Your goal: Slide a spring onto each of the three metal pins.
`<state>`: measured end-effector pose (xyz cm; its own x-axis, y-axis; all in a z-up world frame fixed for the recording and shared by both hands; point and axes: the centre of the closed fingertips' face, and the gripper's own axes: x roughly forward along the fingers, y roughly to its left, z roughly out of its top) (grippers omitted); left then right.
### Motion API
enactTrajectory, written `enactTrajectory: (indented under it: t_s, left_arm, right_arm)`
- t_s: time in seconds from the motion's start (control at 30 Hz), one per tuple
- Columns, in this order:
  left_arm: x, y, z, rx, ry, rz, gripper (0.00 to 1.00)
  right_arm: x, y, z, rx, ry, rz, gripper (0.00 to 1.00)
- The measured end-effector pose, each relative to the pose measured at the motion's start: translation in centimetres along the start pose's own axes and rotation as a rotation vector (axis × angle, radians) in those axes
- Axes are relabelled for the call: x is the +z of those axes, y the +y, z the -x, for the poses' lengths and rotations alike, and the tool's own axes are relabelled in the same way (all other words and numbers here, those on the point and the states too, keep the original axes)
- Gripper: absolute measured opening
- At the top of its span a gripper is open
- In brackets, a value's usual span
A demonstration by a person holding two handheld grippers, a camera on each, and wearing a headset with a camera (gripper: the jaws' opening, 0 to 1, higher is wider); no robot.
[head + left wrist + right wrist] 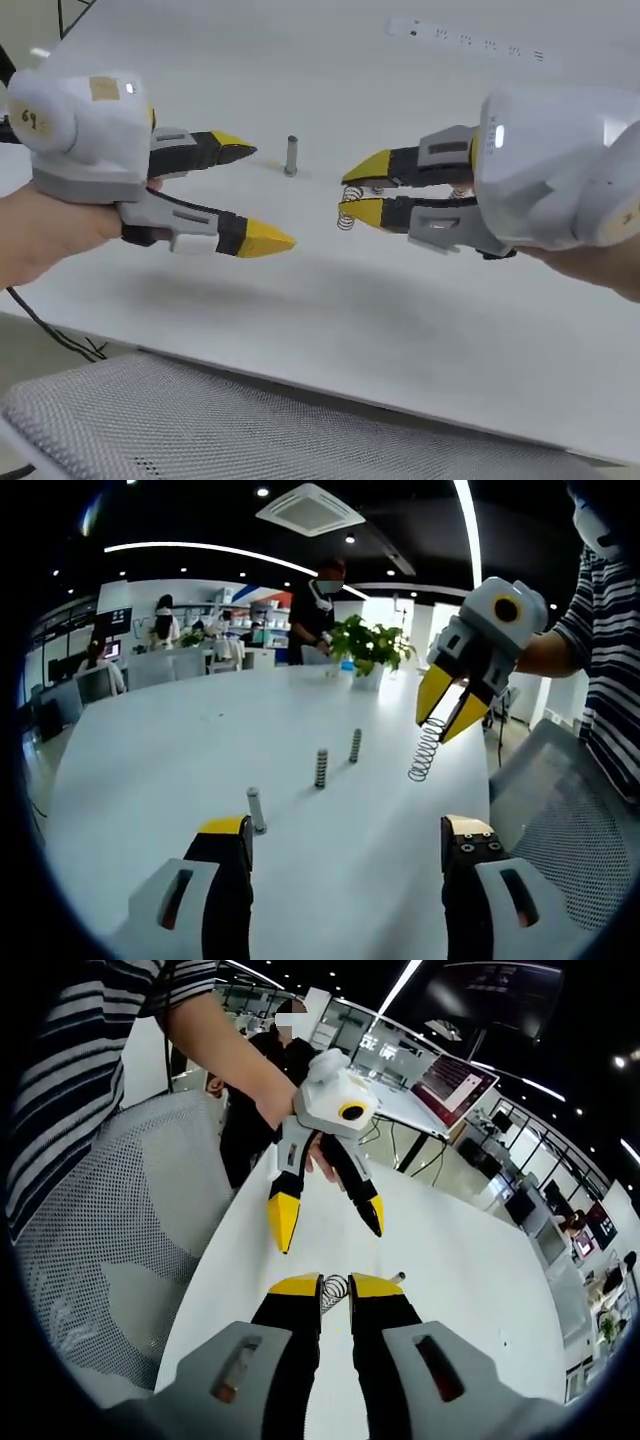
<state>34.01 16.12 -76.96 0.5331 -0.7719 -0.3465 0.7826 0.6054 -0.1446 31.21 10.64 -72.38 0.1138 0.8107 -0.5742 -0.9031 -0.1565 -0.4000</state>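
Spring, a thin wire coil, is pinched at its upper end between the yellow tips of the right gripper. In the left gripper view it sits at the upper right of the frame. It hangs in the air above the white tabletop, with its long axis roughly upright and slightly tilted, free end down.

One bare pin stands upright on the table at the lower left of that frame. In the head view it lies up and to the left of the spring, between the two grippers. Further back in the left gripper view stand two more pins, a nearer sprung pin and a farther sprung pin, each already wearing a coil.

The left gripper is at the left of the head view, jaws spread wide and holding nothing.

The right gripper looks the better placed to act. The spring's lower end would need to come leftward over the bare pin's top, axis in line with the pin, then go down.
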Motion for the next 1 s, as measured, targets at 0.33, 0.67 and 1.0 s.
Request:
enactTrajectory:
  t_s: [0.33, 0.67, 1.0]
  left_arm:
    - [-1.1, 0.9, 1.3, 0.054, -0.005, 0.020, 0.92]
    - [-1.3, 1.1, 1.9, 0.077, -0.020, 0.024, 0.97]
    - [-1.4, 1.3, 2.3, 0.089, -0.024, 0.030, 0.97]
  right_arm:
    - [-0.6, -0.4, -0.2, -0.012, 0.014, -0.016, 0.12]
    - [-0.9, -0.9, -1.6, -0.015, 0.025, -0.023, 0.12]
    - [-1.0, -3.0, -3.3, -0.035, 0.030, -0.032, 0.12]
